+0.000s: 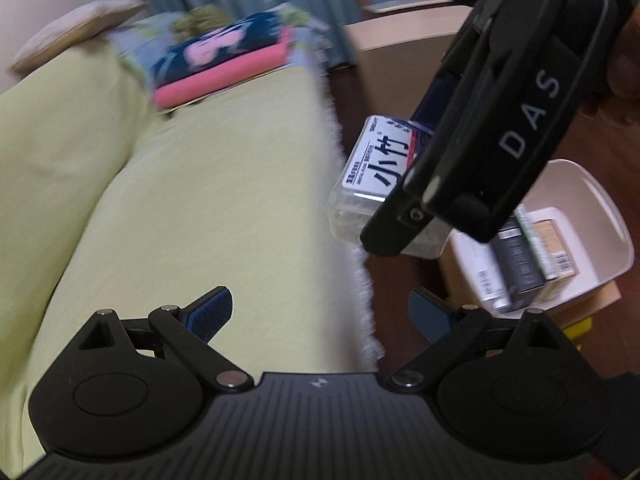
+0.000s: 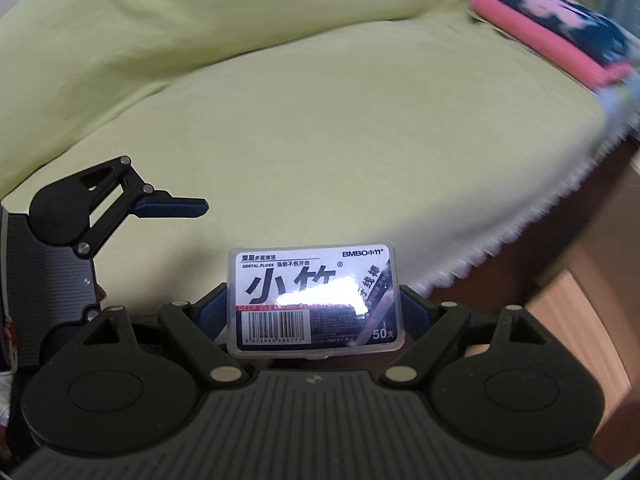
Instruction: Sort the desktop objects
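A clear dental floss box [image 2: 312, 280] with a dark label sits crosswise between the blue pads of my right gripper [image 2: 314, 305], which is shut on it. In the left wrist view the same box [image 1: 372, 176] hangs in the air beside the sofa's fringed edge, held by my right gripper [image 1: 416, 140] coming down from the upper right. My left gripper [image 1: 322, 314] is open and holds nothing, low over the green sofa cover [image 1: 200, 200]. One of its fingers [image 2: 176, 204] shows at the left of the right wrist view.
A white bin [image 1: 600, 208] with several small boxes [image 1: 516, 268] standing in it sits on the brown surface to the right. Folded pink and navy cloths [image 1: 224, 60] lie at the far end of the sofa, with a beige cushion [image 1: 76, 28] behind.
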`<act>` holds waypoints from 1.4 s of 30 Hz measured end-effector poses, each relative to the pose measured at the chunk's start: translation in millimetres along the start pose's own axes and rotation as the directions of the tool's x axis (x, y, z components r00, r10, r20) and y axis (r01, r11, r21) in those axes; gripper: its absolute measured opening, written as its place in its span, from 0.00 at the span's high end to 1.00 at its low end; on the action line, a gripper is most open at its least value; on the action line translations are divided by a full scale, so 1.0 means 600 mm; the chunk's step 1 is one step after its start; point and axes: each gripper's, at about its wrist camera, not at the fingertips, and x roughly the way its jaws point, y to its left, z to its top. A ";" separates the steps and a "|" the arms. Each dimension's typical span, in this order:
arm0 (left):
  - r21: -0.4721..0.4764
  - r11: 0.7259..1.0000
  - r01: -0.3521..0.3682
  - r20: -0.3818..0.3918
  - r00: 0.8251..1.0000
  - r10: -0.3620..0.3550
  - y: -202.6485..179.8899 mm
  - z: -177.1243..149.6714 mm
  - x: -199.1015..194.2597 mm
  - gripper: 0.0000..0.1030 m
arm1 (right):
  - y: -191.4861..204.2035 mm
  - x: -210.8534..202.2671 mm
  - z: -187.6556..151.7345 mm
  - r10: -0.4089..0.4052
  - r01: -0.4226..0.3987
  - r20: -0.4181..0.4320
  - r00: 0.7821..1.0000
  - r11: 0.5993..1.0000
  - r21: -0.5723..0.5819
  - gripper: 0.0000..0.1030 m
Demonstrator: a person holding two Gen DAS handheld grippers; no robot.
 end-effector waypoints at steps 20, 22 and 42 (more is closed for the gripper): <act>0.385 0.893 0.232 0.005 0.967 -0.253 -0.222 0.112 0.126 0.06 | -0.251 -0.069 -0.291 -0.209 0.249 -0.141 0.968 0.883 0.399 0.19; 0.406 0.882 0.239 0.003 0.965 -0.263 -0.236 0.113 0.136 0.06 | -0.259 -0.062 -0.314 -0.213 0.260 -0.157 0.964 0.872 0.415 0.19; 0.642 0.726 0.245 -0.008 0.950 -0.314 -0.334 0.087 0.219 0.07 | -0.288 0.058 -0.423 -0.263 0.338 -0.356 0.897 0.926 0.169 0.19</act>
